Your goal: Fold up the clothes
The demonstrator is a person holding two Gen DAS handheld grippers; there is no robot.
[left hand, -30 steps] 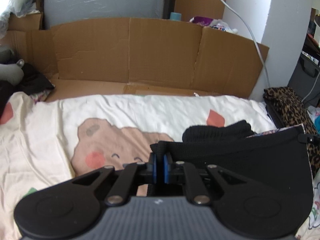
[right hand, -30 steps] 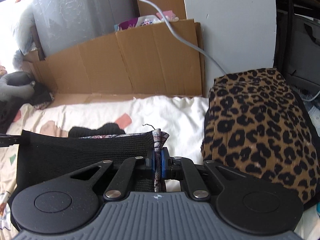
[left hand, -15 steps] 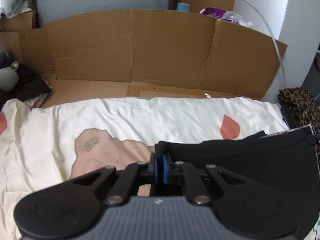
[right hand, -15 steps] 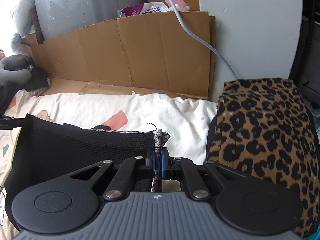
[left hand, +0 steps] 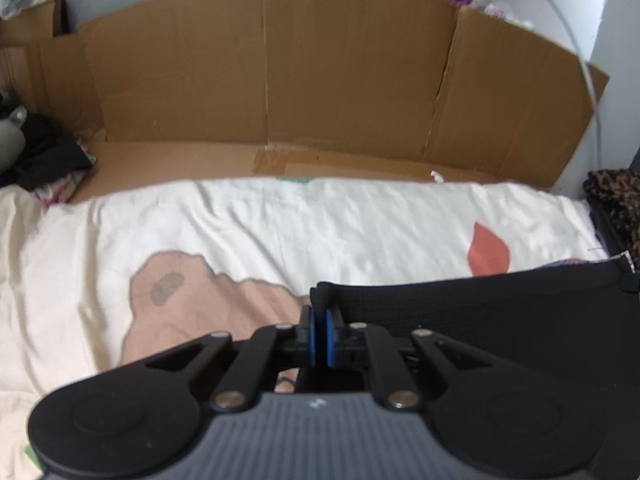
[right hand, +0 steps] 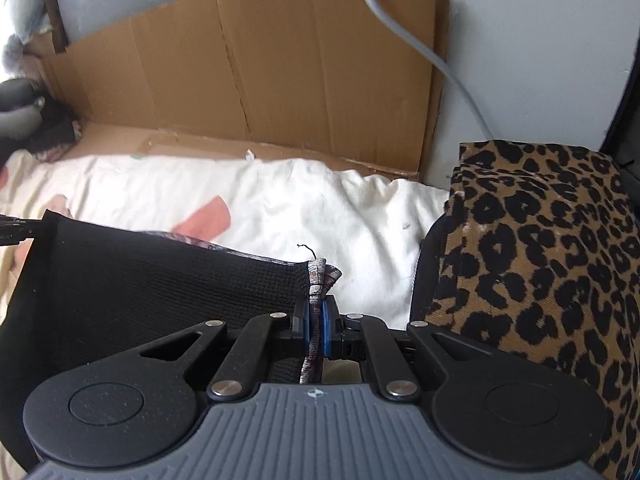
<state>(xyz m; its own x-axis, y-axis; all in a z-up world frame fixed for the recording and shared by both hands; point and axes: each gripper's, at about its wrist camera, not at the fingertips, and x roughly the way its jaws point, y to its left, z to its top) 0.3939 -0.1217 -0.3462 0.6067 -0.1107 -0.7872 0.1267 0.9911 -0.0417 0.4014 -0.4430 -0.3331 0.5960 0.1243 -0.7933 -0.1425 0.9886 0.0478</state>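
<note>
A black knit garment [left hand: 480, 312] with a patterned inner lining [right hand: 320, 276] hangs stretched between my two grippers above the bed. My left gripper [left hand: 319, 332] is shut on its left corner. My right gripper [right hand: 316, 330] is shut on its right corner, where the grey patterned edge sticks up between the blue pads. The garment's black face [right hand: 152, 280] fills the lower left of the right wrist view. Its lower part is hidden behind the grippers.
A cream bedsheet [left hand: 240, 232] with a bear print and orange shapes lies below. A cardboard sheet [left hand: 320, 80] lines the wall behind. A leopard-print cloth pile [right hand: 540, 260] stands at the right, and dark items [left hand: 44, 156] lie at the far left. A grey cable [right hand: 420, 40] runs down the wall.
Both grippers have moved forward and up toward the cardboard, carrying the garment. The bunched black part seen earlier behind the top edge no longer shows.
</note>
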